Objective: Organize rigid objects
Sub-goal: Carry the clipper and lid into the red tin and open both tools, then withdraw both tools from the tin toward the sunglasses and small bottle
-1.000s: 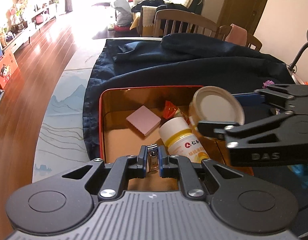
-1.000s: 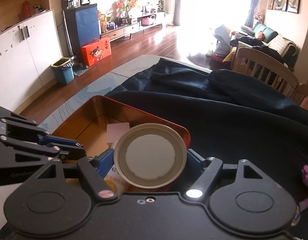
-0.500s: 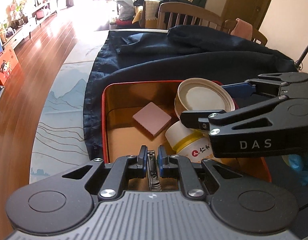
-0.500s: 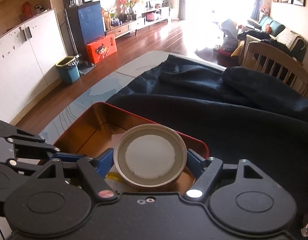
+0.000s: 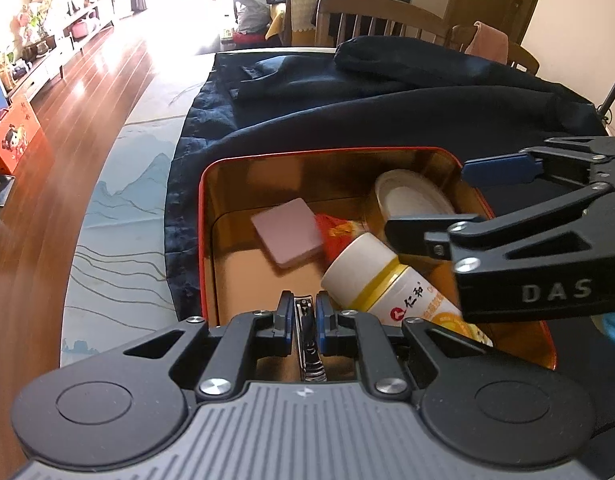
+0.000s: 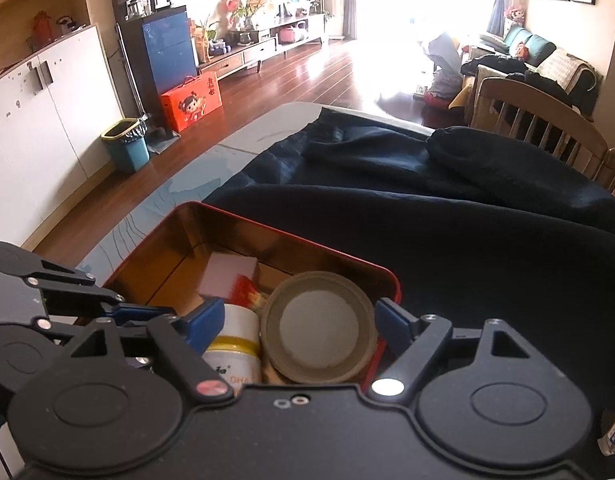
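Note:
A red tin box point(image 5: 203, 216) with a gold inside lies on a dark blue cloth. In it are a pink pad point(image 5: 287, 232), a red packet point(image 5: 335, 236), a white and yellow bottle point(image 5: 383, 280) on its side and a round tan can point(image 5: 411, 200). My left gripper point(image 5: 305, 312) is shut on a metal nail clipper point(image 5: 307, 340) above the box's near edge. My right gripper point(image 6: 299, 316) is open, its fingers on either side of the can point(image 6: 319, 328), which sits in the box's far right corner. The box point(image 6: 179, 216) also shows in the right wrist view.
The dark blue cloth point(image 5: 387, 120) covers most of the table, bunched up at the far side. A patterned table mat point(image 5: 119, 220) lies left of the box. Wooden chairs point(image 5: 379, 20) stand beyond the table. The table edge drops to the floor on the left.
My right gripper has lowered the can into the box and opened, letting it go. My left gripper has kept hold of the nail clipper and moved in over the box.

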Demonstrator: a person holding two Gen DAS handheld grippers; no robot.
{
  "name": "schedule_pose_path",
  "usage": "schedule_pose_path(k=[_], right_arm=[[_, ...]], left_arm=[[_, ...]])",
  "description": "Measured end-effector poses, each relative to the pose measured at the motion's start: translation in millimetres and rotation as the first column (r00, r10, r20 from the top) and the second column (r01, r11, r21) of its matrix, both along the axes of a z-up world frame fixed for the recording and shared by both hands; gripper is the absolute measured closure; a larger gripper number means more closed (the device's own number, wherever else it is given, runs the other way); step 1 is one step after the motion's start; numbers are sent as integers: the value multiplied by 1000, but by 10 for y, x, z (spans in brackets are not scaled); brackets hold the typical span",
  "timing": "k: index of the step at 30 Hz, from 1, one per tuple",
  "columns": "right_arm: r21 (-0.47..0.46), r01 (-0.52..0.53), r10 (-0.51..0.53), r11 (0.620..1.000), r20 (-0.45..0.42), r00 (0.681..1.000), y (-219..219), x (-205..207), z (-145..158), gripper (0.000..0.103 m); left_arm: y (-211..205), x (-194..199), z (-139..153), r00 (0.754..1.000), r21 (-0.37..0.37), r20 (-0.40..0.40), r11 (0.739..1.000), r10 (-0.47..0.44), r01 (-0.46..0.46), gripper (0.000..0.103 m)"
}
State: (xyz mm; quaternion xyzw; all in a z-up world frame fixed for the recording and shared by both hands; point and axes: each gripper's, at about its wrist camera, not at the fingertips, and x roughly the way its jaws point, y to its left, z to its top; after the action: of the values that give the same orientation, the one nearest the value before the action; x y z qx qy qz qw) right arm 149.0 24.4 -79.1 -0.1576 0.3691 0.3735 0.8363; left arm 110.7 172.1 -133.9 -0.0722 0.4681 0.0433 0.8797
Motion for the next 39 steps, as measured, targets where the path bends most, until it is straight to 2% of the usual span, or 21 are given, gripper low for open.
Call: schedule_pose_path(k=[16, 32, 35, 37, 39], right_arm=[[78, 34, -32, 996, -28, 999, -335, -299, 226, 21], [158, 66, -69, 985, 18, 997, -724, -661, 457, 21], [175, 78, -84, 981, 27, 996, -837, -710, 510, 20], [182, 90, -98, 979, 35, 995, -906, -746, 538, 20], [194, 103, -112, 976, 38, 993, -991, -774, 562, 19]], left_arm=[[-54, -142, 131, 1000, -9, 3, 1000, 19, -19, 92], [-340, -351, 471, 995, -23, 102, 1000, -17, 19, 85], [-413, -376, 540, 992, -21, 125, 999, -27, 30, 72], [-472, -389, 594, 989, -23, 144, 999, -37, 41, 56], [-527, -407, 647, 986, -25, 164, 999, -43, 48, 46]])
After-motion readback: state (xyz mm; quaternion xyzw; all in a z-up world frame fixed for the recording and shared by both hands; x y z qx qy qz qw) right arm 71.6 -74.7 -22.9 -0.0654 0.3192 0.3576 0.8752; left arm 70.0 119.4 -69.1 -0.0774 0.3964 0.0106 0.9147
